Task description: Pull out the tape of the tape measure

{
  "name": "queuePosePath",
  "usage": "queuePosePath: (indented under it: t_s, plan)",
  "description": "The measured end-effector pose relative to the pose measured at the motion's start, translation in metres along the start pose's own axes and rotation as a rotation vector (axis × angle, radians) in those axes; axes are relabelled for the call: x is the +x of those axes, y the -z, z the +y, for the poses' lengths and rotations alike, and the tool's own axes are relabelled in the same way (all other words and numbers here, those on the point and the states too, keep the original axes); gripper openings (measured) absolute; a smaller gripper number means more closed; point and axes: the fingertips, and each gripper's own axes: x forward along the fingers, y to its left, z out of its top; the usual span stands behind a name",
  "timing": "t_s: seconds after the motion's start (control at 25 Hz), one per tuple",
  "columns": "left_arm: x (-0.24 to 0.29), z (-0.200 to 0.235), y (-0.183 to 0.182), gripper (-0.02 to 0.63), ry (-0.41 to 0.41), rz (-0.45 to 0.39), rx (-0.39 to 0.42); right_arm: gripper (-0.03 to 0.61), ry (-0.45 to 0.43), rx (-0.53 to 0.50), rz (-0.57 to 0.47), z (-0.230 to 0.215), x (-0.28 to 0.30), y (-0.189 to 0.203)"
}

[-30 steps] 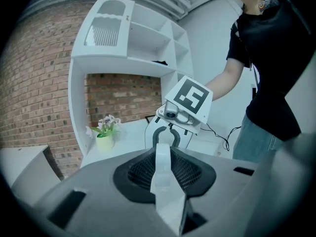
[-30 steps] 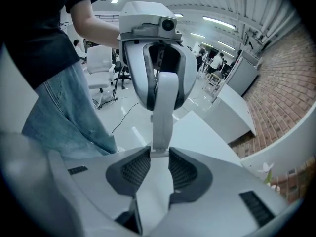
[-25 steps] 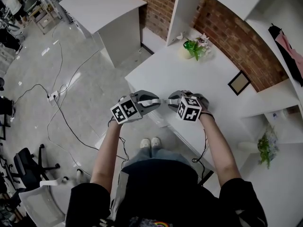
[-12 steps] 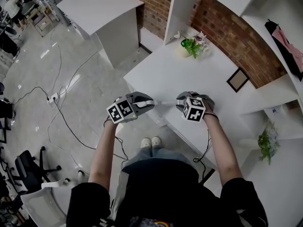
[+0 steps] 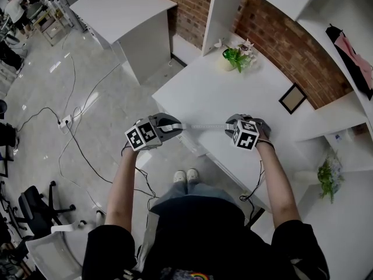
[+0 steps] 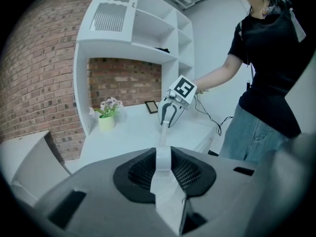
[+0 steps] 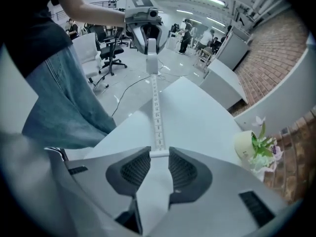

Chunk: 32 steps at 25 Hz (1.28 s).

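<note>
Left hand-held gripper (image 5: 171, 126) clamps the tape measure (image 6: 163, 174), right hand-held gripper (image 5: 228, 126) pinches its pulled-out tape (image 5: 201, 126).

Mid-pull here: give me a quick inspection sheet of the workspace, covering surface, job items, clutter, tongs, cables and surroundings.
Surface: white desk, plain top.
Job's things: tape measure case in the left tongs; tape stretched straight to the right tongs.
Clutter: potted plant and picture frame at the desk's back.
Grippers: left tongs shut on the case; right tongs shut on the tape's end.
Cables: power strip with leads across the floor.
Surroundings: second desk, office chair, brick wall.
</note>
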Motion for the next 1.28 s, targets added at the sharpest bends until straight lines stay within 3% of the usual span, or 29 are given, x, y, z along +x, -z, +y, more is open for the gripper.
queuePosePath:
  t_s: [0.6,0.84,1.28]
  plan:
    - [-0.019,0.019,0.018,0.087,0.019,0.060,-0.004,0.110,-0.007,0.106,0.020,-0.017,-0.007,0.043]
    - [-0.011,0.033,0.024,0.087,0.033,0.113,0.015,0.110,-0.014,0.093,0.050,-0.031,0.002,0.052]
    - [0.021,0.095,0.026,0.089,0.042,0.203,0.045,0.110,-0.042,0.109,0.033,-0.084,0.029,0.059]
